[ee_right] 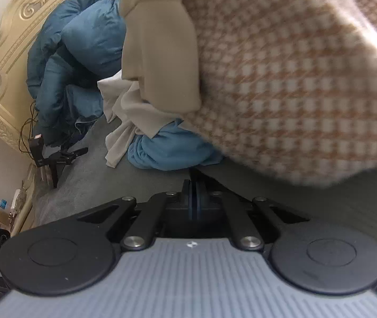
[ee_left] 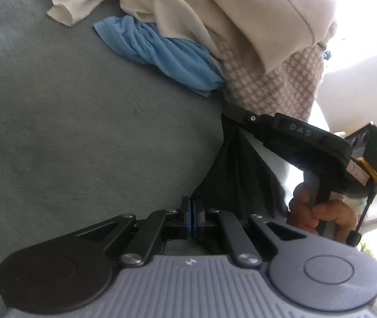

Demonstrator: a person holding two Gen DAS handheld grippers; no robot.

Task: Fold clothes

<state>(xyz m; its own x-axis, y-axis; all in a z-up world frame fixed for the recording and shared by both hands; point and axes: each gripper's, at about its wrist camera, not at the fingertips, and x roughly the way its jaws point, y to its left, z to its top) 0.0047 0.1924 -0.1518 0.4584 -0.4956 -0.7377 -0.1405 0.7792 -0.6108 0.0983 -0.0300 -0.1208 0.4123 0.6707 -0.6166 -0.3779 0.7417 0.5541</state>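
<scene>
Your left tool (ee_left: 193, 213) is pinched together on a corner of the dark garment (ee_left: 241, 175), and your right tool (ee_left: 227, 112) bites the same cloth further up, so it hangs stretched between them above the grey bed (ee_left: 69, 132). Keep that edge taut and both corners level as you lay it down flat, clear of the laundry pile (ee_left: 215, 26). In the right wrist view the checked cloth (ee_right: 294, 79) crowds the frame. How much dark fabric hangs below, you can't tell; most of it is cut off.
</scene>
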